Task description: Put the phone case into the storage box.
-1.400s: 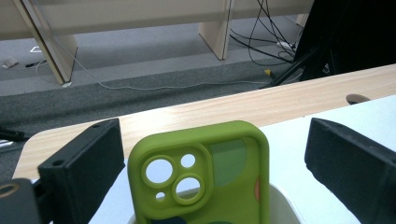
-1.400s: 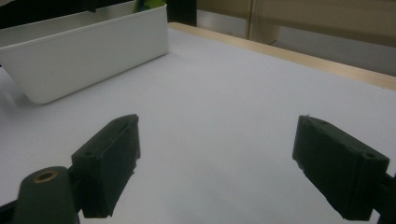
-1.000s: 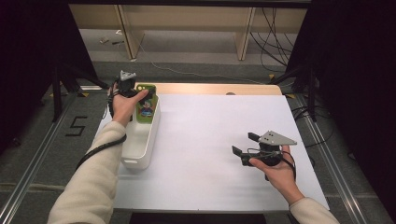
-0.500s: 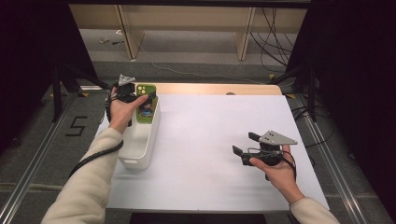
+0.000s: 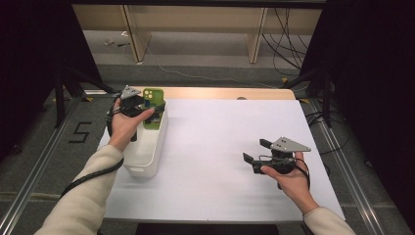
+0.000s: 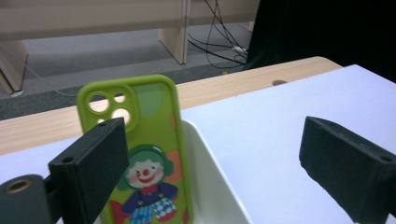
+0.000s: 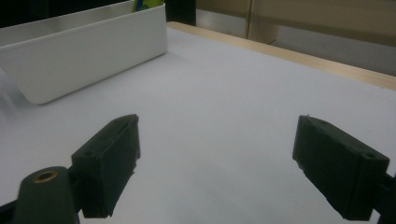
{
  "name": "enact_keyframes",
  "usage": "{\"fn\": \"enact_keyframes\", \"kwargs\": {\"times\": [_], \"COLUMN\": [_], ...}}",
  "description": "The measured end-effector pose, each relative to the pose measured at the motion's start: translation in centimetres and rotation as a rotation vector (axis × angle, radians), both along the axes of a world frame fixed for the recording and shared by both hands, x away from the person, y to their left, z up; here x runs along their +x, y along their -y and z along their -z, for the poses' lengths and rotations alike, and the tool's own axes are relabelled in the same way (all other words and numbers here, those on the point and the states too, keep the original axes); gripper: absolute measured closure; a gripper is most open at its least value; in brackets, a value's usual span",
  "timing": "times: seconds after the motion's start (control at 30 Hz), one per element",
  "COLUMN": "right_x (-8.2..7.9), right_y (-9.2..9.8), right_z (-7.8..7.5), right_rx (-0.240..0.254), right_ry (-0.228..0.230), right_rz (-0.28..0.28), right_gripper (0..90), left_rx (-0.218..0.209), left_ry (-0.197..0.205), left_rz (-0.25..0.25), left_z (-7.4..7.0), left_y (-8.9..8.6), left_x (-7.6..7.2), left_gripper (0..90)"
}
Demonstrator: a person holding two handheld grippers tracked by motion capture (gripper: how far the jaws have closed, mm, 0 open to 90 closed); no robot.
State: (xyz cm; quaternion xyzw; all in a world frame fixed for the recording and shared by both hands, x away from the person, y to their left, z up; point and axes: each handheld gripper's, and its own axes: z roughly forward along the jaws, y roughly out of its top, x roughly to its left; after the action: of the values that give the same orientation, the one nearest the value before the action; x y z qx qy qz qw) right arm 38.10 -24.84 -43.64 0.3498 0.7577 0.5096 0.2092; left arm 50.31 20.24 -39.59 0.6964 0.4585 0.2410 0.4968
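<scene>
**Clown phone case propped in the white bin**

Here the phone case [image 6: 140, 154] is bright green, with a raised camera block at its top corner pierced by round holes. Its back carries a cartoon clown: green hair, red nose, red bow, blue-and-white checked trousers, with orange and pale green blobs behind the figure. No brand name or lettering can be read on it.

The case stands on end inside the white bin [image 5: 147, 159], at the bin's far end, leaning slightly. Its long axis runs up and down, camera holes uppermost, and the printed back faces the left tongs [image 6: 224, 163].

The left tongs are spread wide and grip nothing; in the left gripper view one jaw sits just in front of the case's lower left edge, the other well off over the white surface [image 5: 220, 142]. The high view shows the left tongs [image 5: 147, 105] at the bin's far end.

The right tongs [image 5: 256, 154] hover low over the surface, well away from the bin, jaws wide and empty.
</scene>
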Motion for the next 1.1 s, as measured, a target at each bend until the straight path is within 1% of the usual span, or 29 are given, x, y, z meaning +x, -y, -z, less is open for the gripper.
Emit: {"fn": "enact_keyframes", "kwargs": {"times": [0.1, 0.2, 0.3, 0.43, 0.53, 0.77, 0.9, 0.93, 1.0, 1.03, 1.07, 1.1], "right_x": [0.0, 0.0, 0.0, -0.1, -0.1, -0.1, -0.1, -0.1, -0.1, -0.1, -0.1, -0.1], "right_y": [0.0, 0.0, 0.0, -0.1, -0.1, -0.1, -0.1, -0.1, -0.1, -0.1, -0.1, -0.1], "right_z": [0.0, 0.0, 0.0, -0.1, -0.1, -0.1, -0.2, -0.2, -0.2, -0.1, -0.1, -0.1], "right_rx": [0.000, 0.000, -0.001, -0.002, -0.001, 0.000, 0.000, -0.001, -0.001, 0.001, 0.000, -0.003], "right_ry": [0.000, 0.000, 0.000, 0.000, 0.002, 0.003, 0.005, 0.004, 0.004, 0.005, 0.003, 0.000], "right_rz": [0.000, -0.002, -0.003, -0.005, -0.005, -0.006, -0.007, -0.008, -0.008, -0.007, -0.006, -0.005], "right_gripper": [15.9, 15.9, 16.0, 16.0, 15.9, 16.0, 16.0, 16.0, 16.0, 15.9, 16.0, 16.0], "left_rx": [0.014, 0.017, 0.011, 0.019, 0.014, 0.007, 0.000, -0.004, -0.056, -0.044, -0.008, 0.000], "left_ry": [0.008, 0.019, 0.029, 0.044, 0.051, 0.066, 0.078, 0.078, 0.058, 0.067, 0.092, 0.096], "left_rz": [0.022, 0.047, 0.066, 0.098, 0.116, 0.142, 0.148, 0.149, 0.160, 0.158, 0.154, 0.153], "left_z": [0.1, 0.2, 0.4, 0.7, 0.8, 0.8, 0.7, 0.8, 0.5, 0.4, 0.2, 0.2], "left_y": [0.5, 0.9, 1.3, 1.9, 2.2, 2.3, 2.3, 2.2, 2.2, 2.2, 2.2, 2.2], "left_x": [-1.1, -2.4, -3.5, -4.9, -5.9, -8.1, -9.3, -9.6, -10.1, -10.3, -10.6, -10.8], "left_gripper": [7.0, 7.0, 7.0, 7.0, 7.1, 7.1, 7.9, 7.9, 8.0, 8.0, 8.0, 8.0]}}
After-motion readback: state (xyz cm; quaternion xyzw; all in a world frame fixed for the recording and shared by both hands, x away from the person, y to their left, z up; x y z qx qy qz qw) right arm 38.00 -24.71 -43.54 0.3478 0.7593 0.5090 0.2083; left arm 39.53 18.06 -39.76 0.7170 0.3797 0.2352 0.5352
